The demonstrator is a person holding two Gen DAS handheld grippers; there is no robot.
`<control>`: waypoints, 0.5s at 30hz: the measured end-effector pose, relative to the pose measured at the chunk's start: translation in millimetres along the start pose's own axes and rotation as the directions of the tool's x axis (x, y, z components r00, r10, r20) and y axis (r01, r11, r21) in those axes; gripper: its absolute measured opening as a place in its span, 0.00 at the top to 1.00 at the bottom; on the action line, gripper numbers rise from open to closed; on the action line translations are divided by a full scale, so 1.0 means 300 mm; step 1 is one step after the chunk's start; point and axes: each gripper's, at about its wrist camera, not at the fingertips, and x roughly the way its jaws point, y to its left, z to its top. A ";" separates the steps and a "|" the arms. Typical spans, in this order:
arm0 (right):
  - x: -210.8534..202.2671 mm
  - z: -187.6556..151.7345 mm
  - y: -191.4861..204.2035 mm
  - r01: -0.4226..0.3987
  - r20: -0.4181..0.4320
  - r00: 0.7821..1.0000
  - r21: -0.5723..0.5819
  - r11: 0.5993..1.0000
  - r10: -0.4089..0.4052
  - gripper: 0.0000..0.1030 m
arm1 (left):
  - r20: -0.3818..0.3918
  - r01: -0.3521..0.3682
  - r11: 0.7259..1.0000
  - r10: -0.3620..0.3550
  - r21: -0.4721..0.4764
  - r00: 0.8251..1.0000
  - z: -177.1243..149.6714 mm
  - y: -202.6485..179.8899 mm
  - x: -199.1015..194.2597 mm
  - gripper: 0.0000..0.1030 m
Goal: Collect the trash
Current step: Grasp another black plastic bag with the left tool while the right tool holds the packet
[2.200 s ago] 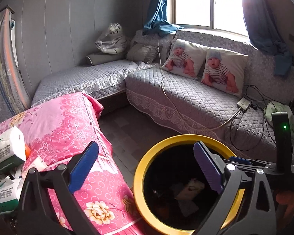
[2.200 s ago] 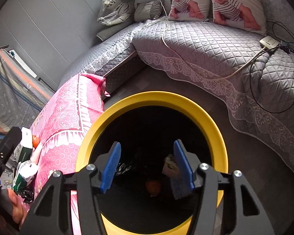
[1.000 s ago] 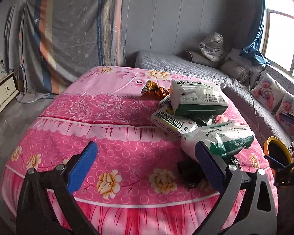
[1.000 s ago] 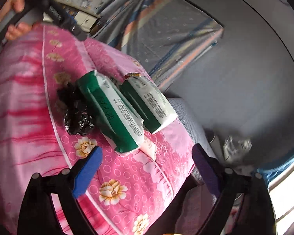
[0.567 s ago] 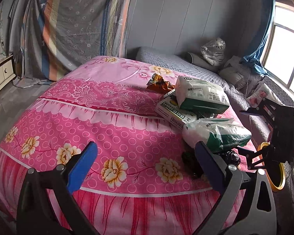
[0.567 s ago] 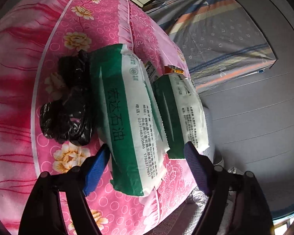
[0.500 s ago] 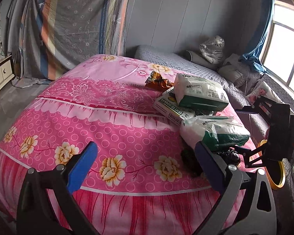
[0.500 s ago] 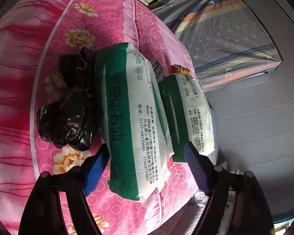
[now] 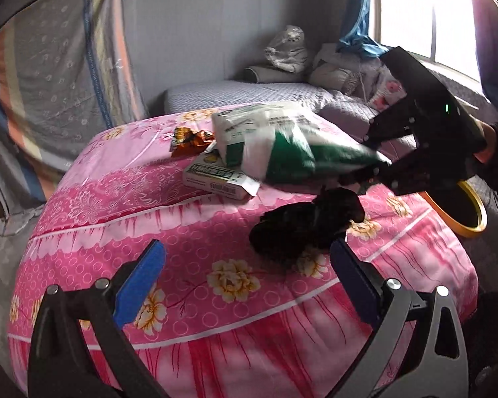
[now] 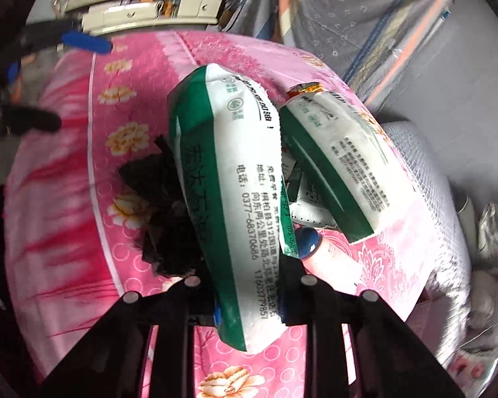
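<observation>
A green and white bag (image 10: 232,199) sticks up between the fingers of my right gripper (image 10: 249,301), whose jaws are closing and squeeze its lower end. In the left wrist view that bag (image 9: 292,152) hangs tilted just above the pink bed (image 9: 149,212), held by the right gripper (image 9: 372,172). A crumpled black plastic bag (image 9: 307,229) lies right under it. My left gripper (image 9: 245,282) stands open and empty just short of the black bag. A second green and white bag (image 10: 342,162), a flat box (image 9: 215,179) and an orange wrapper (image 9: 191,139) lie behind.
A yellow-rimmed bin (image 9: 461,212) stands on the floor past the bed's right side, partly hidden by the right gripper. A grey quilted sofa (image 9: 249,94) runs along the far wall under the window. A striped curtain (image 9: 59,76) hangs on the left.
My right gripper has shut on the nearer green and white bag and raised it off the bed. The left gripper has moved in toward the black bag and rolled.
</observation>
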 end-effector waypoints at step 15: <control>-0.402 -0.268 -0.109 -0.207 0.381 0.924 0.426 0.881 0.033 0.79 | -0.236 0.331 0.888 -0.264 0.319 0.935 0.171 -0.174 0.311 0.08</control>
